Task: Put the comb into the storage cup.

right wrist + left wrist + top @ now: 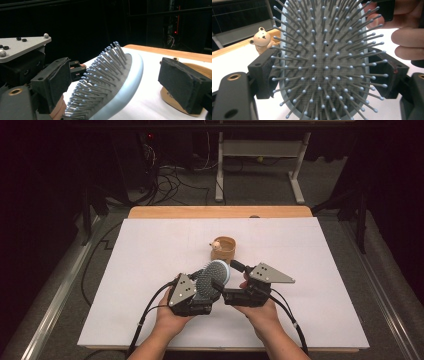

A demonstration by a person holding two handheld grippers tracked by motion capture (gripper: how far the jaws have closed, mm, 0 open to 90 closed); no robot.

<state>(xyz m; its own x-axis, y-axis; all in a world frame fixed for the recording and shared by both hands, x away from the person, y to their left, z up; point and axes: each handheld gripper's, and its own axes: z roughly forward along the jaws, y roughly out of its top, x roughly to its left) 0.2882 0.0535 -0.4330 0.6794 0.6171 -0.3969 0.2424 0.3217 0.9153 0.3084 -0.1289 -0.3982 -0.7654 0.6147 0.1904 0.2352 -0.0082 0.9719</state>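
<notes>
A hairbrush [214,279] with a pale blue head and grey bristles is held up over the white table top [150,270]. My left gripper [204,294] is shut on it; in the left gripper view the bristle side [324,57] faces the camera and both jaws press the rim of the head. My right gripper [223,294] comes in from the right and is open. In the right gripper view the hairbrush [117,80] lies tilted between its wide-apart jaws, with a gap to the right one.
A round wooden cup [225,249] with a small bear figure [216,244] on its rim stands just behind the grippers. The bear figure [262,37] peeks past the left jaw. The table's wooden far edge [220,212] lies beyond.
</notes>
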